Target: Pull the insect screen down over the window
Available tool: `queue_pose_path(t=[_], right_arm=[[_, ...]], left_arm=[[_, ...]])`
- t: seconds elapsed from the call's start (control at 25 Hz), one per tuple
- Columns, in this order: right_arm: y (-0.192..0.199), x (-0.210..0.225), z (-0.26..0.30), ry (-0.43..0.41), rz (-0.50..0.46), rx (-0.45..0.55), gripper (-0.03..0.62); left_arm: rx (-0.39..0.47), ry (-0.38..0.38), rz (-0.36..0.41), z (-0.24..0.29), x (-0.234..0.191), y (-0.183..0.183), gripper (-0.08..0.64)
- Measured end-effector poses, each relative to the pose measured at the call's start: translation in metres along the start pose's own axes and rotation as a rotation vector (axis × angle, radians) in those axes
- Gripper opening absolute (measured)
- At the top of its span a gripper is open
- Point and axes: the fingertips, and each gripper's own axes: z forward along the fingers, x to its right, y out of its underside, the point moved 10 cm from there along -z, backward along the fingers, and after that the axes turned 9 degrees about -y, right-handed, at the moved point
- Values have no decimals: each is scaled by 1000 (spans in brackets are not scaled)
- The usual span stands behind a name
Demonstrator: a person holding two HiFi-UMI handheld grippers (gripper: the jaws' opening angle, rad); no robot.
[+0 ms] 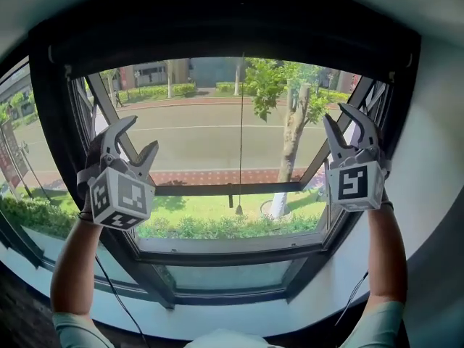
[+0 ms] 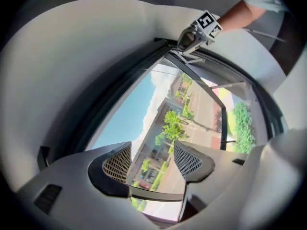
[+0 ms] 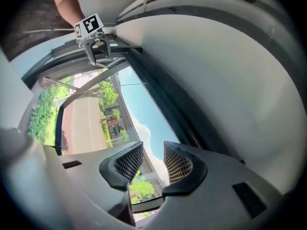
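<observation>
Both hands held high at the black-framed window [image 1: 217, 246]: the left gripper [image 1: 143, 135] and right gripper [image 1: 336, 116] have their fingers spread wide and grip nothing. The insect screen appears still rolled inside the long dark housing [image 1: 232, 35] above the fingers. Its thin pull cord [image 1: 241, 136] hangs between them, likely the next target.

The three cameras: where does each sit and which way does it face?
Head view: on the person's head, facing the window; shows both forearms, left gripper and right gripper.
Left gripper view: on the left gripper, looking past its open jaws outdoors; right gripper at top.
Right gripper view: on the right gripper, likewise; left gripper at top left.
Both gripper views share the street.
</observation>
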Motion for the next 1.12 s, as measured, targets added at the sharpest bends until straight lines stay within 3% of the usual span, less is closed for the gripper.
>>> queue_pose_path(t=[0.16, 0.28, 0.44, 0.6, 0.8, 1.04, 1.12], right_arm=[[-19, 45, 15, 59, -140, -8, 118], [-24, 62, 31, 53, -244, -69, 118], [-22, 71, 55, -25, -328, -169, 120], [-11, 71, 65, -70, -385, -258, 121], [-9, 66, 71, -77, -411, -273, 121], [-12, 70, 72, -72, -446, -287, 121], [-11, 68, 71, -91, -452, -291, 121]], left_arm=[[28, -141, 114, 20, -47, -17, 272], [0, -173, 163, 33, -72, -23, 279], [-86, -178, 233, 43, -92, -25, 313], [-116, -126, 281, 59, -88, -28, 331], [-125, -121, 358, 69, -81, -26, 339], [-149, -120, 361, 73, -84, -29, 341], [-169, -130, 412, 74, -81, -24, 341]])
